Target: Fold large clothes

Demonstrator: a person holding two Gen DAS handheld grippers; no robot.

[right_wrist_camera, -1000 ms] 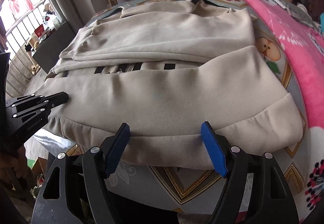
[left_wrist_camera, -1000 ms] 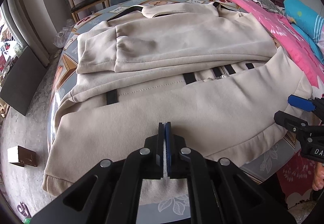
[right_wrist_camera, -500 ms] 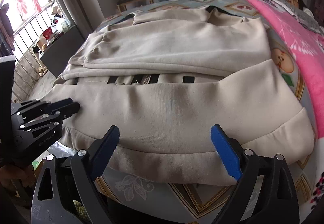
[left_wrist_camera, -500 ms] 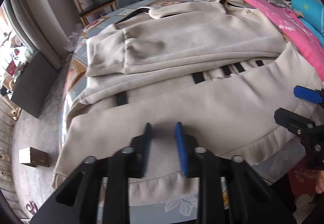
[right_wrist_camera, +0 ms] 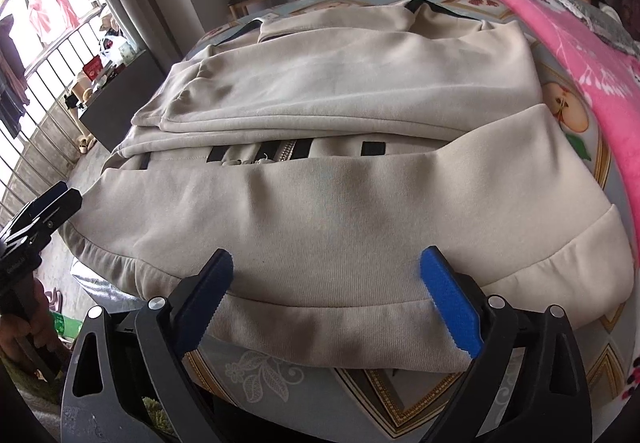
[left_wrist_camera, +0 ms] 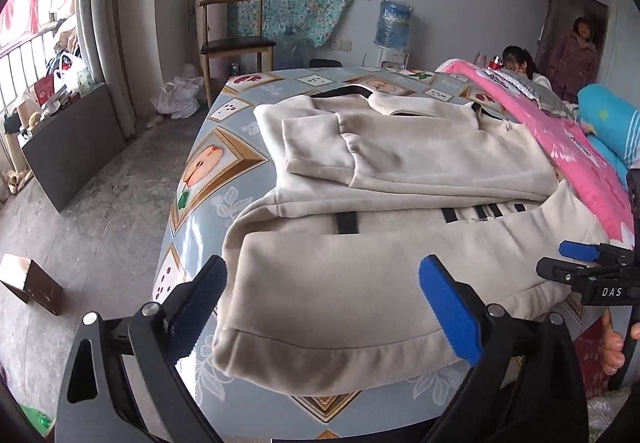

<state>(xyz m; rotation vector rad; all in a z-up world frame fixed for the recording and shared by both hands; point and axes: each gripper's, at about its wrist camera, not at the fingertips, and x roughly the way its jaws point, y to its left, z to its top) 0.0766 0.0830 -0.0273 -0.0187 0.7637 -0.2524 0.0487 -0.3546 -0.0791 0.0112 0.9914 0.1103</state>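
A beige zip jacket (left_wrist_camera: pixel 360 171) with black stripes lies on the table, its sleeves folded across the chest and its lower part doubled up toward the zip. My left gripper (left_wrist_camera: pixel 324 283) hovers over the jacket's near left corner, jaws opening wide, pads clear of the cloth. My right gripper (right_wrist_camera: pixel 326 275) hangs over the near hem of the jacket (right_wrist_camera: pixel 340 91), jaws also opening, and grips nothing. Each gripper shows in the other's view: the right gripper (left_wrist_camera: pixel 580 263) at the right edge, the left gripper (right_wrist_camera: pixel 44 211) at the left edge.
The patterned table cover (left_wrist_camera: pixel 200 171) ends close under both grippers. A pink blanket (left_wrist_camera: pixel 580 147) lies along the jacket's right side. A wooden chair (left_wrist_camera: pixel 236 43), a water bottle (left_wrist_camera: pixel 394 23) and two people (left_wrist_camera: pixel 516 63) are at the back. A cardboard box (left_wrist_camera: pixel 32 283) sits on the floor, left.
My left gripper went from shut to wide open and swung to the jacket's left corner, drawing back from the cloth. My right gripper opened a little wider and stayed in place.
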